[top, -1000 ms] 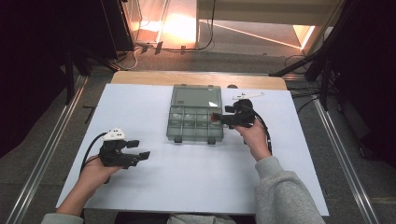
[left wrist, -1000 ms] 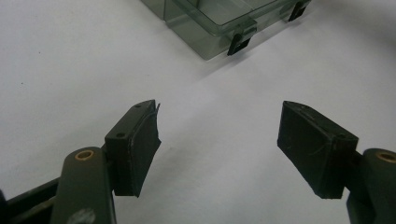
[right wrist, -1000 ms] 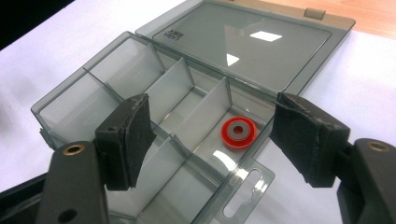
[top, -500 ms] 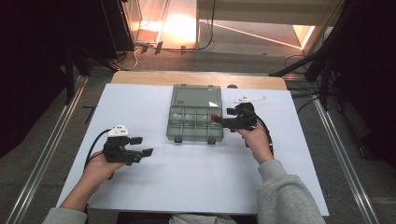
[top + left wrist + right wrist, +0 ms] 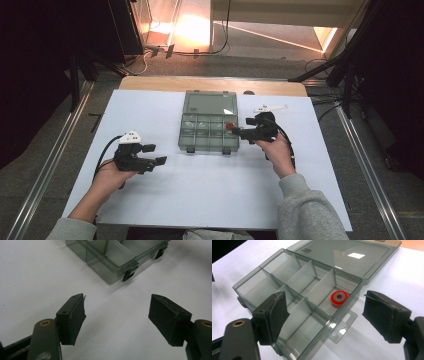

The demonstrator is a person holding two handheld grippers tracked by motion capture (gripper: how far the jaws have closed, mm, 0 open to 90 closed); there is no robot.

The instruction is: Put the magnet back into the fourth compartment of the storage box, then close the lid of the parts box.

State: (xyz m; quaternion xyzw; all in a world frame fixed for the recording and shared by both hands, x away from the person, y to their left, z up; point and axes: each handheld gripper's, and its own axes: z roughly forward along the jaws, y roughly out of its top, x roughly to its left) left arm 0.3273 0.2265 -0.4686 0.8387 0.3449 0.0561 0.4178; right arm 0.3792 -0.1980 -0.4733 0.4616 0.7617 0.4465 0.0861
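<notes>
- Red ring (image 5: pixel 339 298), flat with a grey centre, lies on the floor of a compartment of the clear compartment box (image 5: pixel 287 293); in the right gripper view it sits ahead of the jaws and between their lines, nearer the right-hand jaw, touching neither pad.
- Right gripper (image 5: pixel 325 315): jaws stand wide apart and have just been opening; nothing is between the pads. The box's near corner and its hang tab (image 5: pixel 343 325) lie in the gap below them.
- In the high view the right gripper (image 5: pixel 239 132) is just beside the box's right edge, tips pointing at the ring (image 5: pixel 230 126), which sits in the back right compartment.
- Box lid (image 5: pixel 352 257) is swung fully open and lies flat beyond the compartments. It carries small moulded lettering near its hinge edge, too small to read.
- Left gripper (image 5: pixel 117 315): jaws wide, holding nothing, over the bare white table (image 5: pixel 37 277). A corner of the box with two dark latches (image 5: pixel 130 273) lies ahead of them, well apart from the pads.
- In the high view the left gripper (image 5: pixel 155 155) is held well to the left of the box, pointing toward it.
</notes>
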